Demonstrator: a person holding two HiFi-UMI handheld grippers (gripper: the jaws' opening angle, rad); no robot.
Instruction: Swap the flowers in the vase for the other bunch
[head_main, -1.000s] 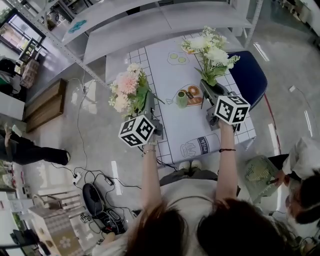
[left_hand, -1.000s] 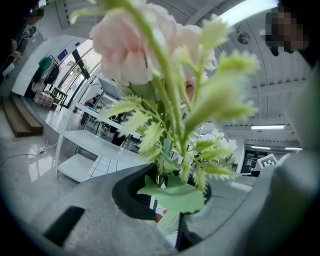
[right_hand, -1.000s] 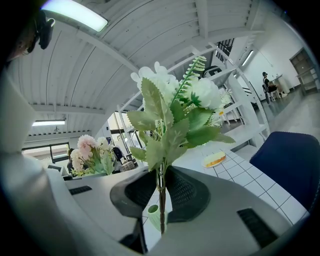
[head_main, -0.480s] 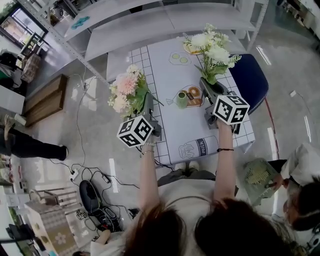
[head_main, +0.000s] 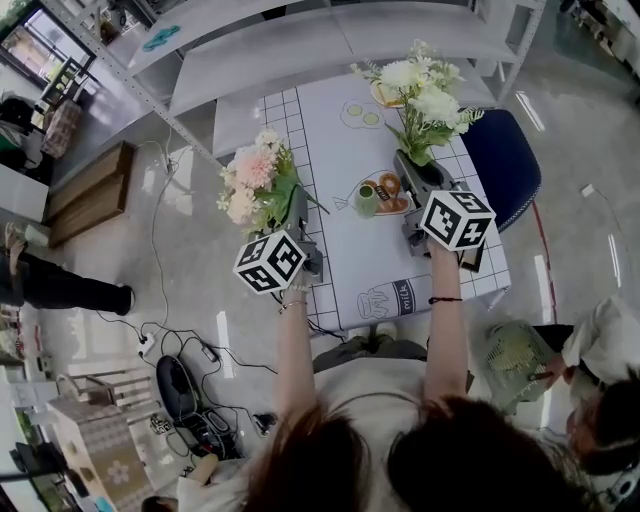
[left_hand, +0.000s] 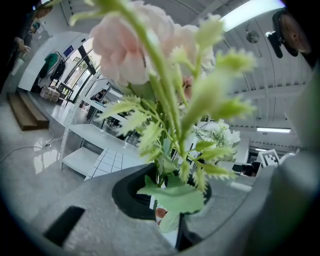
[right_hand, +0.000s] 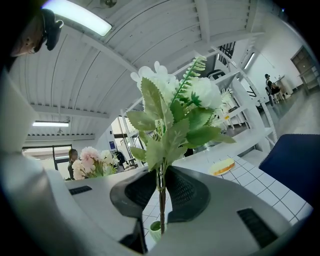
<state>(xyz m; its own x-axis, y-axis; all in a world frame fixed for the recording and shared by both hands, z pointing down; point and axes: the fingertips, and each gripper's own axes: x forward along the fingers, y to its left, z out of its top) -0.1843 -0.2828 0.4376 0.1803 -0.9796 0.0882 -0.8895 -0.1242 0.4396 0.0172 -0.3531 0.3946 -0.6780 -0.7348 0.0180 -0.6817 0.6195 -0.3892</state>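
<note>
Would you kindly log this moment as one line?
left gripper: shut on pink bunch | right gripper: shut on white bunch | green vase: empty on table

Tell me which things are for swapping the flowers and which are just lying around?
For the job: pink bunch, white bunch, green vase, left gripper, right gripper.
Lying about: blue chair, white shelf, yellow pastry.

Glossy grey floor (head_main: 190, 210) surrounds the white tabletop (head_main: 330, 150) with its grid cloth. White shelving (head_main: 250, 45) stands behind it, a blue chair (head_main: 505, 150) to its right, and a wooden box (head_main: 88, 200) and black cables (head_main: 190, 350) to its left. A strip light (right_hand: 80, 17) glows on the ribbed white ceiling (right_hand: 165, 45).
</note>
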